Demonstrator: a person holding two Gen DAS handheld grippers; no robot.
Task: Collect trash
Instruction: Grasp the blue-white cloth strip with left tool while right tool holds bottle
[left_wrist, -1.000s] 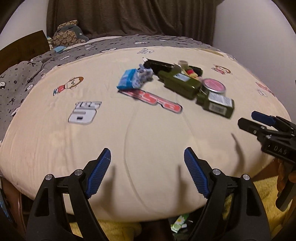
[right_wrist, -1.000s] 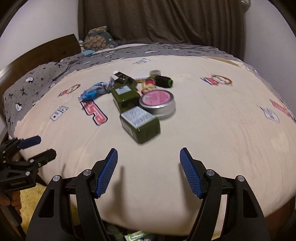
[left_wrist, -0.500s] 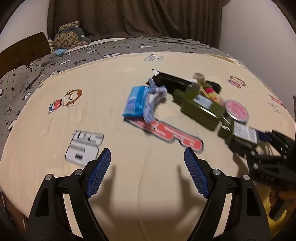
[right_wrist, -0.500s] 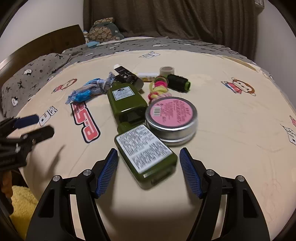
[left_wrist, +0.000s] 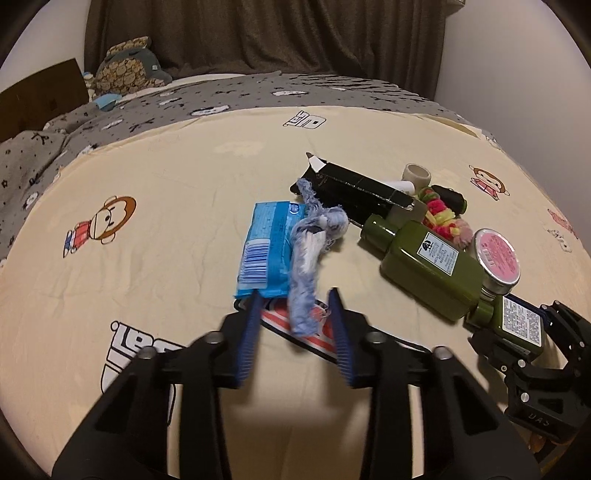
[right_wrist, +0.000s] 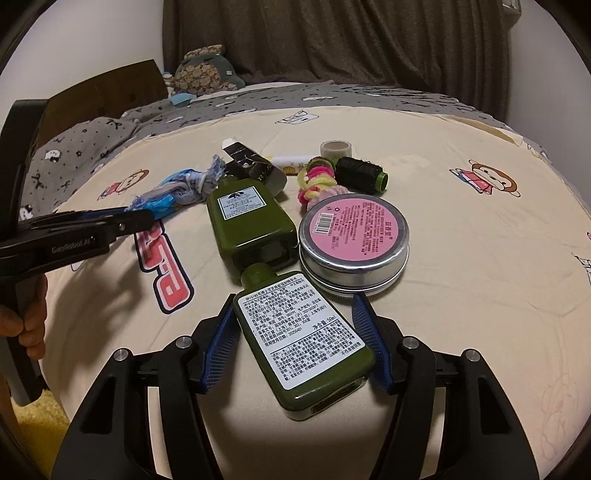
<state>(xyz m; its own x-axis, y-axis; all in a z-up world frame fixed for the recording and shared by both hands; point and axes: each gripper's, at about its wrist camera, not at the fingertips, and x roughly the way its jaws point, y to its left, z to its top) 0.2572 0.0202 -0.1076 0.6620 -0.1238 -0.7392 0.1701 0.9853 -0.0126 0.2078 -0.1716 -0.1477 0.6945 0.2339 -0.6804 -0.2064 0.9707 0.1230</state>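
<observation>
A blue wrapper (left_wrist: 267, 247) lies on the cream bedspread (left_wrist: 166, 184) with a frayed blue-white cloth strip (left_wrist: 306, 258) across it. My left gripper (left_wrist: 295, 295) straddles the strip's near end. Its jaws are closing and the pads stand clear of the cloth. A small green bottle (right_wrist: 299, 339) lies slantwise in my right gripper (right_wrist: 294, 298). Those jaws are closing too, and the pads touch the bottle's shoulder and far corner. The left wrist view shows that bottle (left_wrist: 521, 325) at the right.
Behind the small bottle lie a larger green bottle (right_wrist: 247, 218), a pink-lidded tin (right_wrist: 354, 240), hair ties (right_wrist: 317, 182), a black thread spool (right_wrist: 360, 173), a tape roll (right_wrist: 334, 147) and a black carton (left_wrist: 354, 188). A plush toy (left_wrist: 129, 66) sits by the headboard.
Both grippers moved forward over the bed to the items. The left jaws narrowed sharply around the cloth strip's end. The right jaws closed in on the small green bottle.
</observation>
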